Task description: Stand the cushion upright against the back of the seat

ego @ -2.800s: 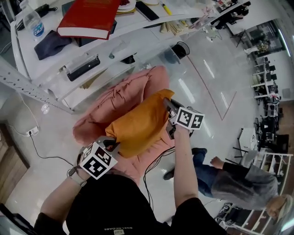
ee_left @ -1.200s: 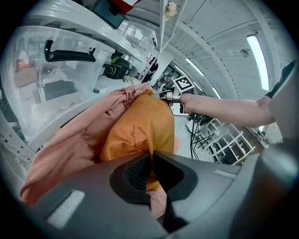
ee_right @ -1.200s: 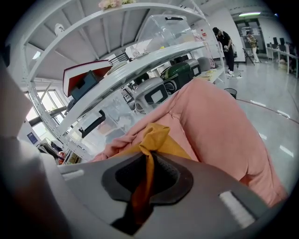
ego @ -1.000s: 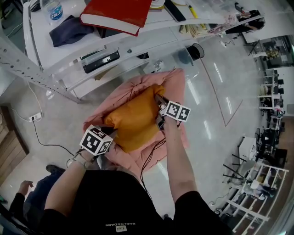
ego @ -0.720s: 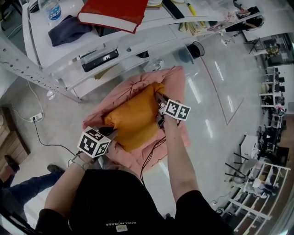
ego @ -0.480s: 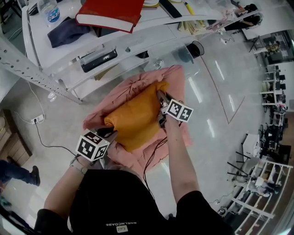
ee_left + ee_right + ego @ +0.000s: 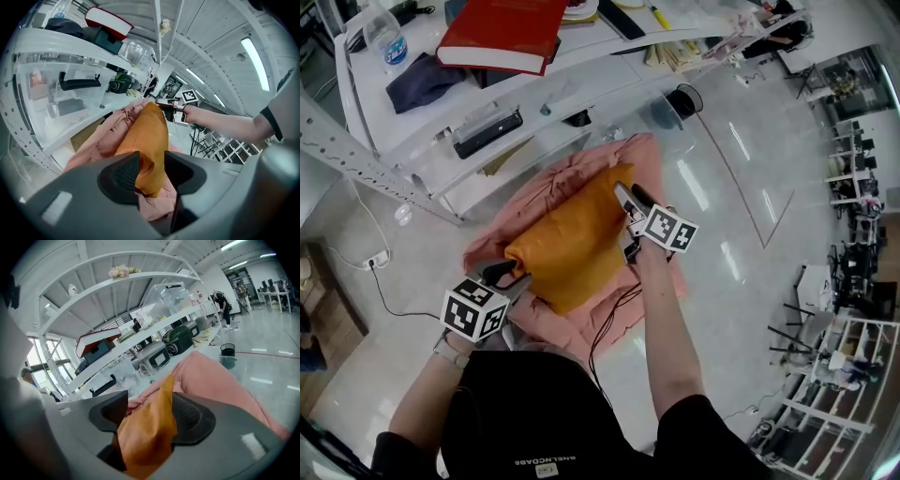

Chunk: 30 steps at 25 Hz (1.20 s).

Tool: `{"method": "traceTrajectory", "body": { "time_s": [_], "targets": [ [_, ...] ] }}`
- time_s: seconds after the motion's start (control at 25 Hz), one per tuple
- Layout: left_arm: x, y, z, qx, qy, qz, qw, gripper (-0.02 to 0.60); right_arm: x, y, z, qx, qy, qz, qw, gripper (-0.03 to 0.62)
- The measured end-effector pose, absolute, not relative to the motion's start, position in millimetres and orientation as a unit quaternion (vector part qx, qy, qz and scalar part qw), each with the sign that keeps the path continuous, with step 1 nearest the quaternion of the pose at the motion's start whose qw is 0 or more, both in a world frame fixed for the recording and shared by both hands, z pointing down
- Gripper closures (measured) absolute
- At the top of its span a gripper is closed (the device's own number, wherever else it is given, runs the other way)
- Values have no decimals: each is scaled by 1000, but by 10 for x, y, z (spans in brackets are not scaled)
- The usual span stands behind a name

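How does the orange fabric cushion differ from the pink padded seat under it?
The orange fabric cushion is smooth and smaller; the pink padded seat is creased and wider. The cushion rests on the seat; the seat sits on the floor. Both are soft fabric.

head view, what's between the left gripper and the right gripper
The orange cushion spans it in the head view, resting on the pink seat. The jaws of the left gripper and right gripper have just been opening, a cushion corner between each.
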<state>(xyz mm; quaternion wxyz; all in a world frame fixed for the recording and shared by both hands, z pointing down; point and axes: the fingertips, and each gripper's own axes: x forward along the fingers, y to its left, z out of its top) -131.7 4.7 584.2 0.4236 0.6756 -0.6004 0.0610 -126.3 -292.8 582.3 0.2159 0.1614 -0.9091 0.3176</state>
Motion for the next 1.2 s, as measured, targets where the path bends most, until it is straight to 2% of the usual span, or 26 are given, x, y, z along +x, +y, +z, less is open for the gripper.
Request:
{"method": "traceTrajectory", "body": {
  "time_s": [0.2, 0.44, 0.68, 1.0, 1.2],
  "targets": [
    [-1360, 27, 5699, 682, -603, 71, 407, 365, -1168, -2880, 5492, 161, -919, 308, 184, 296],
    [-1412, -135, 5499, 699, -604, 79, 374, 367, -937, -2795, 5124, 179, -925, 305, 141, 304],
    [-1292, -420, 5244, 734, -579, 84, 346, 370, -610, -2593, 4801, 185, -926, 314, 96, 367],
    [-890, -864, 4928, 790, -525, 79, 306, 487, -5, -2360, 4374, 219, -928, 297, 43, 468],
    [-595, -1080, 4781, 821, -492, 101, 271, 532, 440, -2206, 4160, 253, -926, 279, 17, 494]
  ]
}}
